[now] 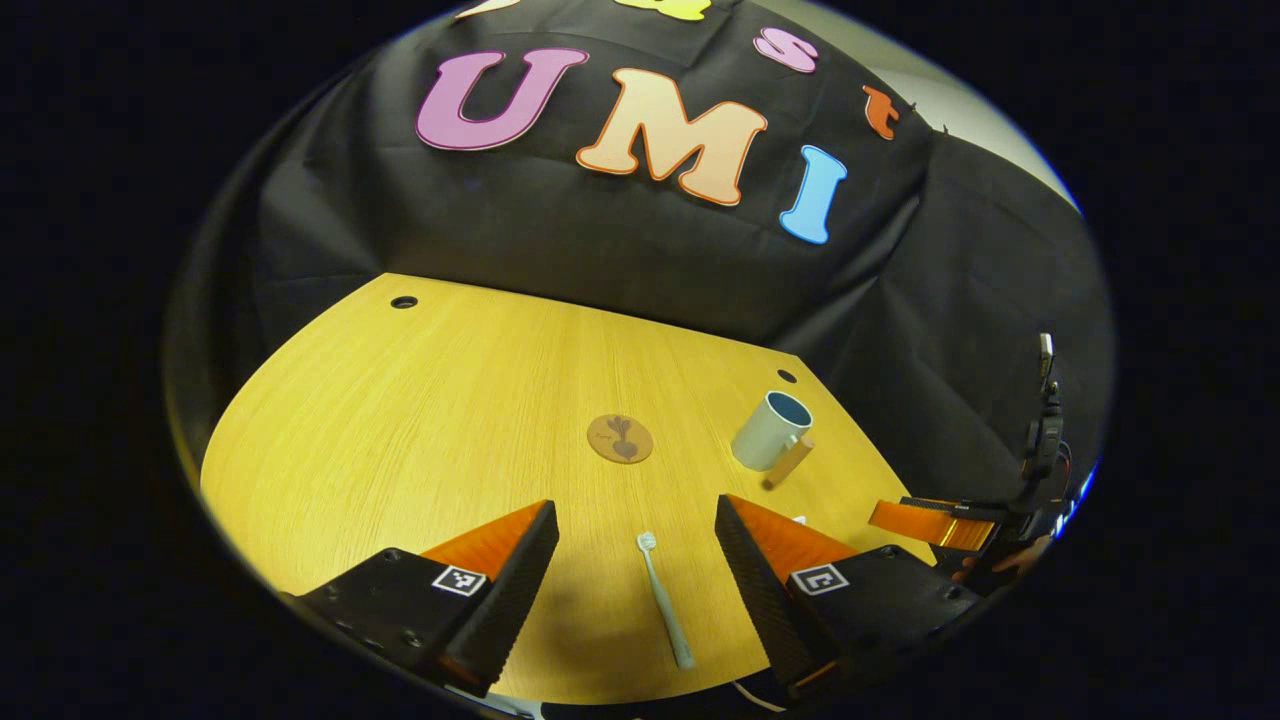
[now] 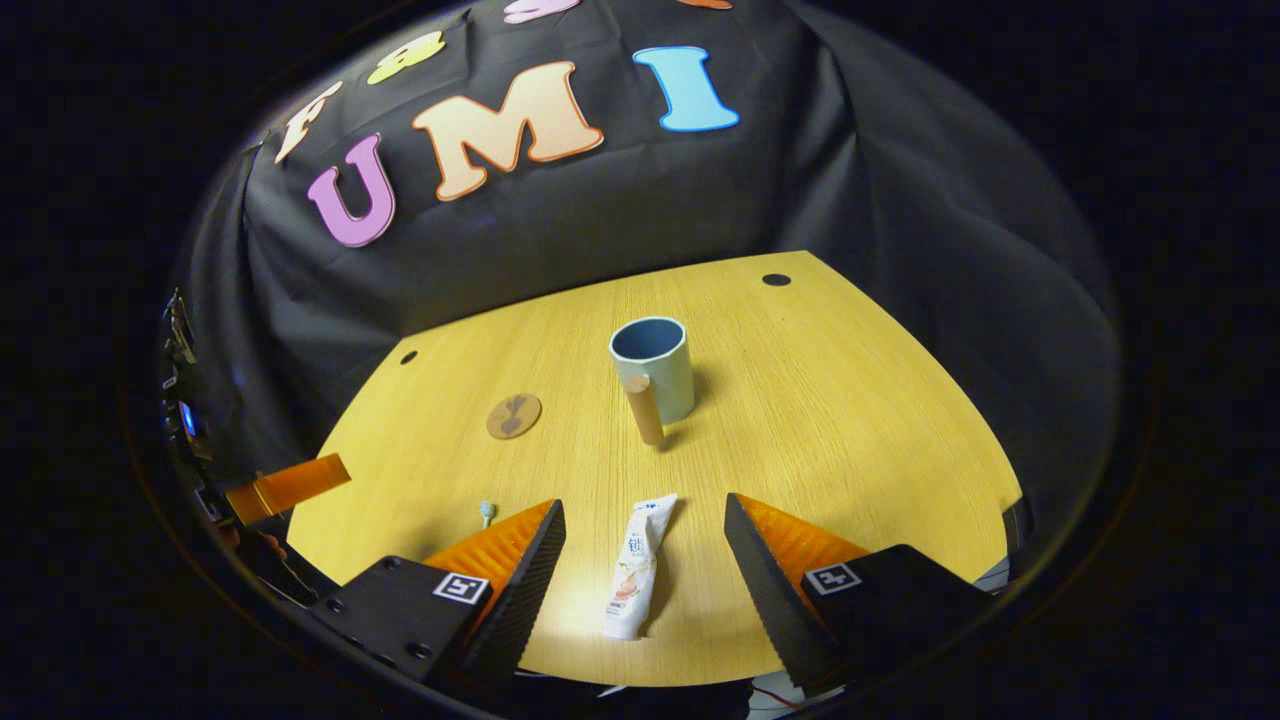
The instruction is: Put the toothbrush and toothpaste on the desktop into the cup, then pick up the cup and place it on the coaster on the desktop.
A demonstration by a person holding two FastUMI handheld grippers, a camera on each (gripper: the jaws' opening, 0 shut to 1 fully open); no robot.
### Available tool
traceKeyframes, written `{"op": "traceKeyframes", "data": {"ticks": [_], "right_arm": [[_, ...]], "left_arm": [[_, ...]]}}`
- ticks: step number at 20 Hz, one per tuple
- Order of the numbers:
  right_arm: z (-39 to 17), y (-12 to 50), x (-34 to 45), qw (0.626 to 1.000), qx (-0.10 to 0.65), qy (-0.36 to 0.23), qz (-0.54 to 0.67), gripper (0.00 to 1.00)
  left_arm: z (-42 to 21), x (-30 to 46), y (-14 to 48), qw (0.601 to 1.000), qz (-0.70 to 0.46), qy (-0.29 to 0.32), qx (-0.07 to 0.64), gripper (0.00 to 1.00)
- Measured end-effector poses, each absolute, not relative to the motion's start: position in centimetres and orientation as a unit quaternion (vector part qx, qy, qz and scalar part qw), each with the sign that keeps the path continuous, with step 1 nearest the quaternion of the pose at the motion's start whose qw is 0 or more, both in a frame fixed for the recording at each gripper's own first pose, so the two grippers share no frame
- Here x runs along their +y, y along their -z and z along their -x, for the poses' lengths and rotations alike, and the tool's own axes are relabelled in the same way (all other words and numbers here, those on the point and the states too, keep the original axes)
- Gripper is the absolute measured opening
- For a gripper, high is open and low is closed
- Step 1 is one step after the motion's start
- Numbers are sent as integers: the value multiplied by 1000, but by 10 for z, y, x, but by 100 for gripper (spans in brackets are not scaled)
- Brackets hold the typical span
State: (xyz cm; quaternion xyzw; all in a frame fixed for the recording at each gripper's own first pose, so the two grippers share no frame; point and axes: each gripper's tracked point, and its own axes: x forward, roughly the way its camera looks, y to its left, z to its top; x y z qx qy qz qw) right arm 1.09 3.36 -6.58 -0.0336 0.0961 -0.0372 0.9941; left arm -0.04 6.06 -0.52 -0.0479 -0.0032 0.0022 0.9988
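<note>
A pale toothbrush (image 1: 665, 598) lies flat on the wooden desktop (image 1: 420, 420), between the spread fingers of my open left gripper (image 1: 636, 520), head pointing away. A white toothpaste tube (image 2: 634, 566) lies between the fingers of my open right gripper (image 2: 645, 520). The pale cup (image 2: 653, 366) with a wooden handle stands upright mid-table, beyond the tube; in the left gripper view the cup (image 1: 770, 430) sits far right. A small round brown coaster (image 1: 620, 438) lies ahead of the toothbrush; the same coaster (image 2: 514, 415) is left of the cup. The toothbrush head (image 2: 486, 512) peeks out beside my right gripper's left finger.
The desktop (image 2: 850, 420) has small dark cable holes (image 2: 776, 280) near its far corners. Black cloth closes off the back and sides. In the right gripper view the other gripper (image 2: 285, 485) shows at the left edge; in the left gripper view the other gripper (image 1: 925, 522) is at the right.
</note>
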Motion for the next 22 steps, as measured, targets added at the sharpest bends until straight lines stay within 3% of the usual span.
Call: {"op": "traceKeyframes", "data": {"ticks": [1,3,4,5,6,8,10,17,18,20,22], "right_arm": [[-14,69,33,993,106,40,38,99],[-22,71,37,992,110,40,41,94],[-26,75,38,992,115,42,41,99],[-30,78,38,991,119,46,42,94],[-34,82,38,990,123,53,44,99],[-42,91,33,987,138,71,51,94],[-49,102,32,982,159,82,54,99],[-72,131,30,967,225,102,58,98],[-74,132,29,965,232,107,59,93],[-78,135,26,961,244,114,55,92],[-79,139,23,956,259,121,56,77]], "left_arm": [[1,63,6,999,48,-3,-3,94],[0,65,7,999,49,-4,-1,94],[0,66,8,999,50,-4,-1,94],[0,66,8,999,51,-4,-1,94],[0,66,9,999,51,-2,1,94],[-2,65,12,999,48,-1,6,94],[-5,67,14,999,44,0,10,94],[-7,76,17,999,31,1,21,94],[-7,78,18,999,30,0,22,94],[-9,80,22,999,29,-1,27,94],[-10,83,25,999,36,-2,30,93]]}}
